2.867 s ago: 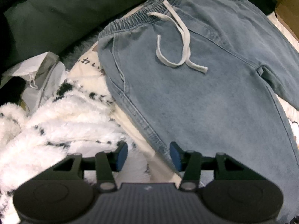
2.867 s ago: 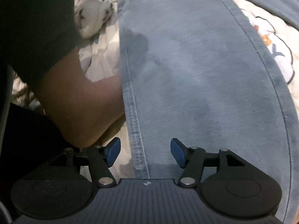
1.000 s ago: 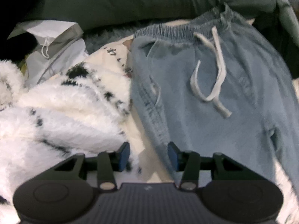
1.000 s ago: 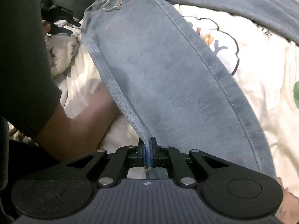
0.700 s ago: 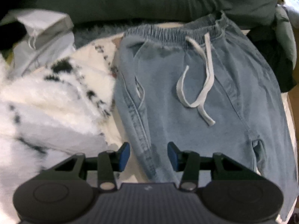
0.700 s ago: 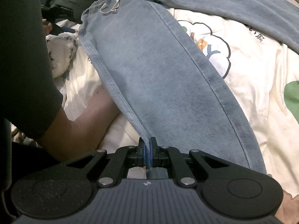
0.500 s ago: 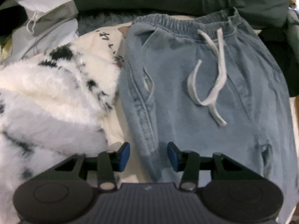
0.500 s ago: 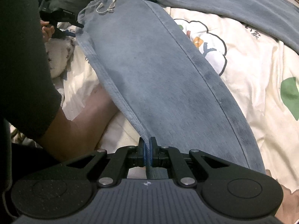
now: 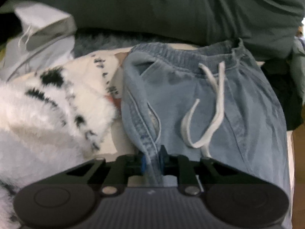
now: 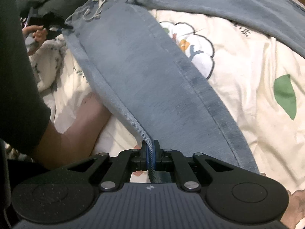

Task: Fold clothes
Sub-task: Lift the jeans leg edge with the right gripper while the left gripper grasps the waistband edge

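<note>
- My left gripper (image 9: 152,159) has just been closing, and its blue pads now pinch the side seam of the jeans (image 9: 238,105) a little below the waistband, beside the pocket opening.
- My right gripper (image 10: 150,156) is clamped tight on the outer seam of one trouser leg, further down the same side of the jeans (image 10: 133,66).
- The jeans lie spread on the bedsheet (image 10: 247,61), a cream sheet printed with a cloud and a green leaf; the waistband points toward the far edge of the bed and the two legs fan out across the sheet.
- The white drawstring (image 9: 207,112) lies loose on the front of the jeans, below the elastic waistband.
- A fluffy white blanket (image 9: 47,114) with black flecks is bunched just beside the jeans at the left.
- A dark green pillow (image 9: 171,9) lies along the far edge, touching the waistband.
- My bare forearm (image 10: 76,129) rests on the sheet, partly under the lifted trouser leg.
</note>
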The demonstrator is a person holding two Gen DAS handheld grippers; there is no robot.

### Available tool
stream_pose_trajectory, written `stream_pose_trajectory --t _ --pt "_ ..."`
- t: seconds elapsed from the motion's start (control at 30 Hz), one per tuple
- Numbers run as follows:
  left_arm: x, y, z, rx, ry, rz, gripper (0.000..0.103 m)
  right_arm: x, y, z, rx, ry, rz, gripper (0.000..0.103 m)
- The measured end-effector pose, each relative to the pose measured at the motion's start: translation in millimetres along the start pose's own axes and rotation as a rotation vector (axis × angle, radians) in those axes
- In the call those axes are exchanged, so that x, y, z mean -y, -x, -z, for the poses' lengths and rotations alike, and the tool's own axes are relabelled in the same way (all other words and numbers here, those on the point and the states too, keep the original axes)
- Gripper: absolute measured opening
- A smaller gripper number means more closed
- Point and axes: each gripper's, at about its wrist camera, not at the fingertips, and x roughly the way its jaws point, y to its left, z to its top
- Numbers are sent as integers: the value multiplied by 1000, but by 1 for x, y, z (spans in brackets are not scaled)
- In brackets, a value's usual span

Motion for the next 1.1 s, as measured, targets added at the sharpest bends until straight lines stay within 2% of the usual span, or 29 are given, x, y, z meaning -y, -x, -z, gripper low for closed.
stream_pose_trajectory --t 0.17,0.3,0.67,0.97,1.1 --pt "19 20 -6 -1 -33 -22 12 3 11 -2 40 -29 12 1" --pt "52 33 -13 -16 -142 -78 11 3 29 -5 87 -40 37 1" --pt "117 79 -29 21 -197 -20 10 17 79 -25 220 -108 120 1" --pt "138 93 -32 14 -215 -45 10 25 119 -52 297 -155 174 1" --pt "147 95 -39 13 -212 -19 10 22 136 -64 308 -147 191 1"
